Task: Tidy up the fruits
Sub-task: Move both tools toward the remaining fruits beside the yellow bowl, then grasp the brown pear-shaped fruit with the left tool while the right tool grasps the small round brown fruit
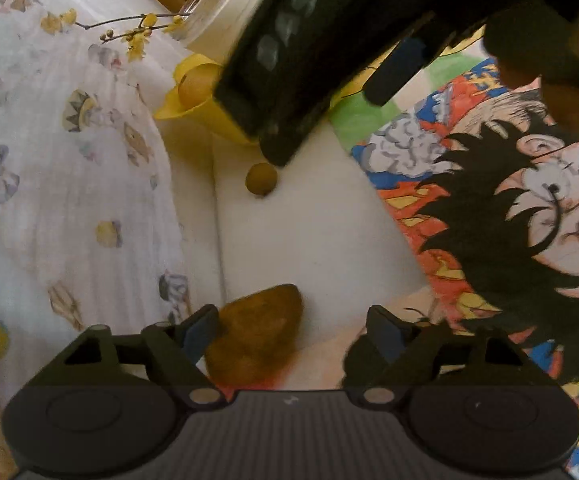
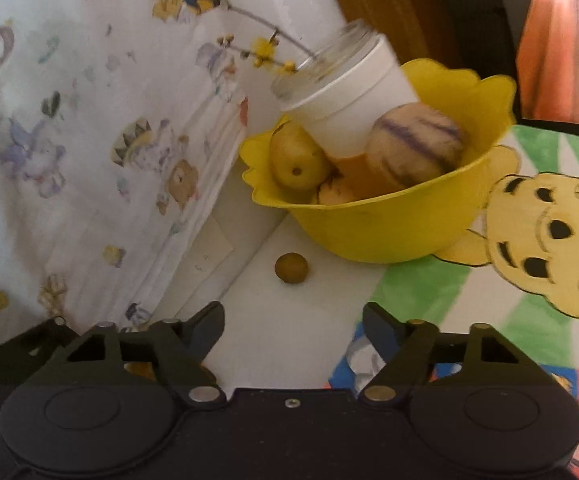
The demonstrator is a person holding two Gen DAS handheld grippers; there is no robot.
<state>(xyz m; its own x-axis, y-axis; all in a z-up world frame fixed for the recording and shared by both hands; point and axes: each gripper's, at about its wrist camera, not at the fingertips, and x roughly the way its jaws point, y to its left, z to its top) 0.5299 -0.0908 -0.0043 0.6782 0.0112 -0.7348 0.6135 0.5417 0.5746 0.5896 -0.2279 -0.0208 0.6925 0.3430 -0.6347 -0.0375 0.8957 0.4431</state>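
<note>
Nearby, an oblong brown fruit (image 1: pixel 259 328) lies between the parted left hand-held gripper (image 1: pixel 289 330), narrow end pointing up-right. Right hand-held gripper (image 2: pixel 293 330) gapes empty; its writing is unreadable.

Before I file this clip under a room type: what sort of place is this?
Probably a home, perhaps a child's room. A white table holds a yellow fruit bowl, cartoon drawings lie on it, and a cloth printed with cartoon animals hangs beside it. A jar holds a flowering twig.
</note>
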